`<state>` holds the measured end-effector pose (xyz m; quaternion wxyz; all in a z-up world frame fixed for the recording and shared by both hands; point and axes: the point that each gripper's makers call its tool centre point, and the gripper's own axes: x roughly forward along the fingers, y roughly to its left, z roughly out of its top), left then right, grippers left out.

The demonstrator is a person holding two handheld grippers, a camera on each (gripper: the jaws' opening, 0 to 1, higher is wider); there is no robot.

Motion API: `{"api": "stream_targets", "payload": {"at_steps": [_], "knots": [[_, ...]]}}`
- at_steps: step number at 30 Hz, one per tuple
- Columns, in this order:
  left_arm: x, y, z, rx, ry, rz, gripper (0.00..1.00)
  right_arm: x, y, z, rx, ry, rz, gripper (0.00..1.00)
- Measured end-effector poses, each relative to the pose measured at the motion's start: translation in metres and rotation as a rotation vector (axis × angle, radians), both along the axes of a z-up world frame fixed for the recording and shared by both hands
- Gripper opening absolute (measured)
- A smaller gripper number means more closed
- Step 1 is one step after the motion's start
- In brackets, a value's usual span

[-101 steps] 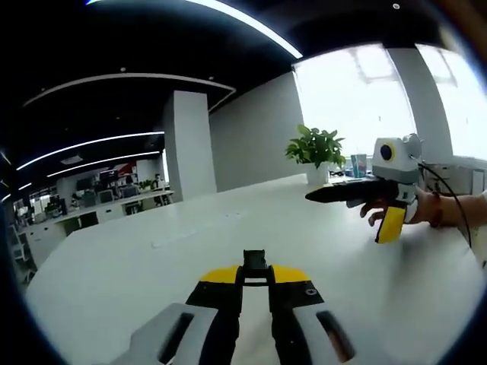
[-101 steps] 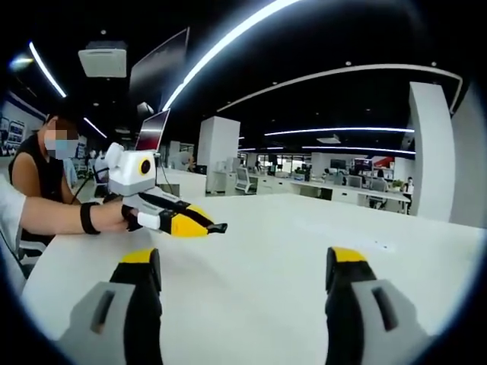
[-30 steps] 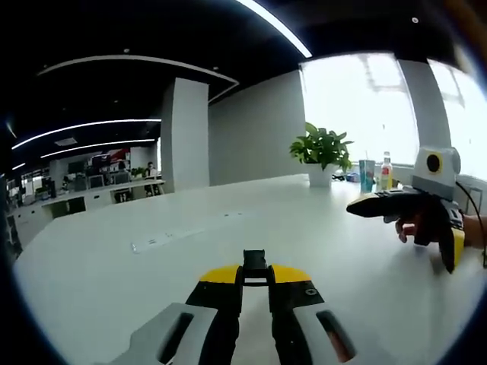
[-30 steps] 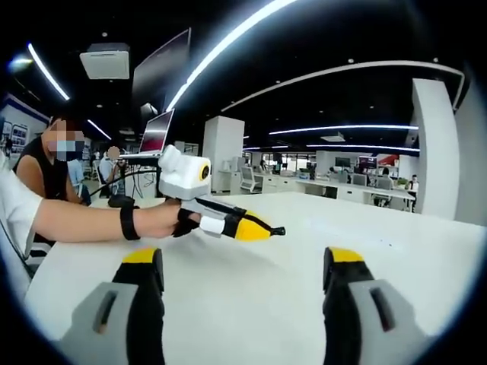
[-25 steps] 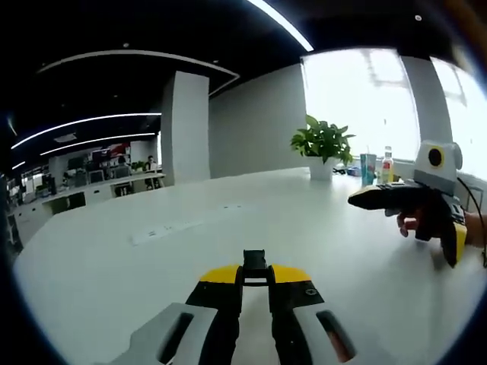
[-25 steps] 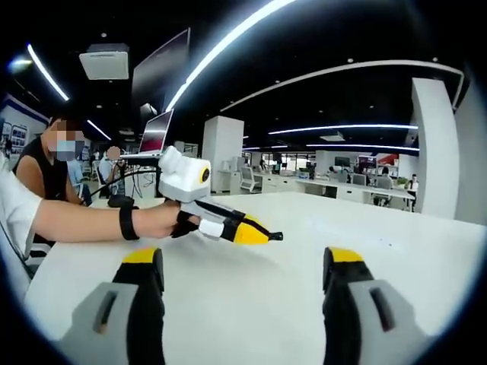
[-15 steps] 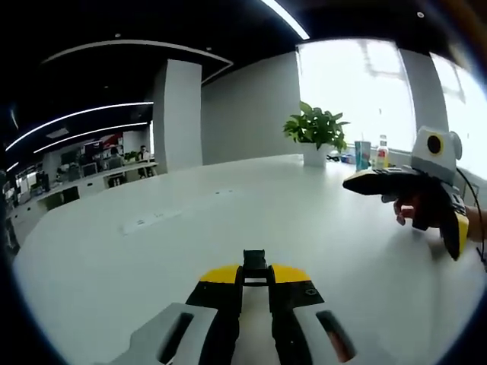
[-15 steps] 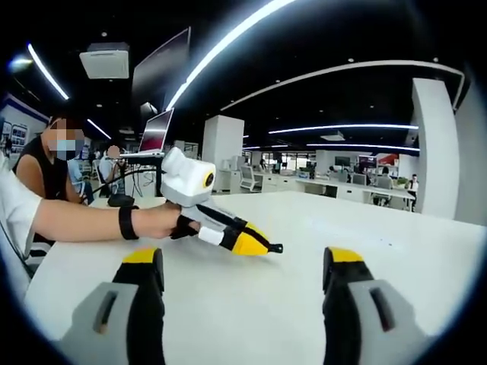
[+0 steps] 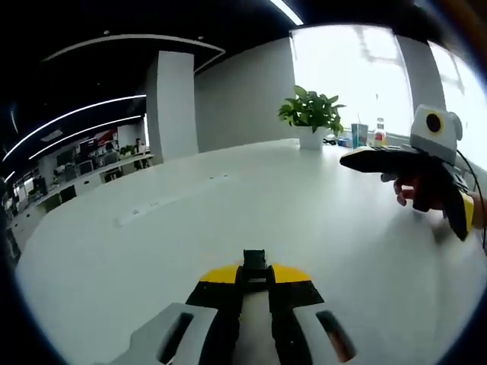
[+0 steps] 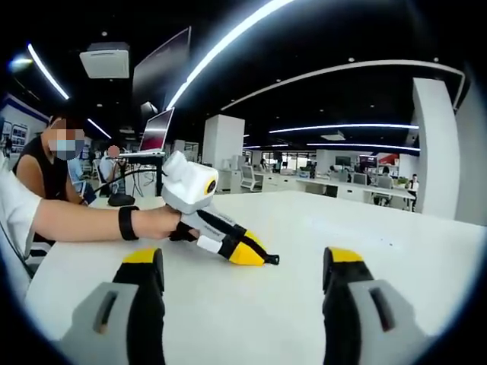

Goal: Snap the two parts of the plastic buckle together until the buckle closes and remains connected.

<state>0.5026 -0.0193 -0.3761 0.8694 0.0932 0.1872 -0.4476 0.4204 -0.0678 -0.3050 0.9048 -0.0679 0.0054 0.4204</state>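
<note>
— What can't you make out here?
— The black buckle part (image 9: 254, 264) sits pinched in the left claw (image 9: 255, 283); most of it is hidden between the jaws.
— And in the right gripper view?
— The right claw (image 10: 242, 268) has its jaw bases cut off by the bottom edge. The left claw's tip holds a black speck too small to tell.

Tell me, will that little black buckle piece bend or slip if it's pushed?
Probably stiff: the buckle piece looks boxy and unbent while pinched in the left gripper. It is small, so likely light. It sticks out past the tips, so a hard push might twist it loose.
</note>
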Motion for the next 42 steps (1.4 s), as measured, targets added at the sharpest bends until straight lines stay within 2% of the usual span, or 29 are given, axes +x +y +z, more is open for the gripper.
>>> {"api": "stream_targets", "payload": {"at_steps": [14, 17, 19, 23, 28, 32, 34, 38, 42], "knots": [[-0.001, 0.002, 0.002, -0.025, 0.009, -0.007, 0.12, 0.0, 0.0, 0.005, 0.012, -0.01, -0.006, 0.87], [0.009, 0.007, 0.002, -0.027, 0.006, -0.011, 0.12, -0.001, -0.001, 0.006, 0.013, -0.011, -0.004, 0.87], [0.004, 0.005, 0.002, -0.022, -0.016, -0.028, 0.12, 0.001, -0.002, 0.007, 0.013, -0.01, -0.004, 0.87], [0.001, 0.003, 0.001, -0.029, -0.01, -0.032, 0.13, 0.003, -0.003, 0.008, 0.013, -0.009, -0.005, 0.87], [-0.001, 0.002, 0.0, -0.046, 0.003, -0.027, 0.19, 0.006, -0.004, 0.008, 0.009, -0.01, -0.009, 0.87], [-0.002, 0.001, 0.0, -0.046, -0.001, -0.031, 0.19, 0.006, -0.004, 0.009, 0.016, -0.01, -0.009, 0.88], [0.003, 0.003, 0.0, -0.047, 0.001, -0.031, 0.21, 0.005, -0.004, 0.008, 0.01, -0.01, -0.009, 0.88], [0.004, 0.003, 0.0, -0.042, -0.007, -0.032, 0.32, 0.005, -0.004, 0.008, 0.006, -0.01, -0.01, 0.88], [0.004, 0.003, 0.0, -0.046, -0.002, -0.024, 0.36, 0.004, -0.005, 0.009, 0.01, -0.011, -0.011, 0.88]]}}
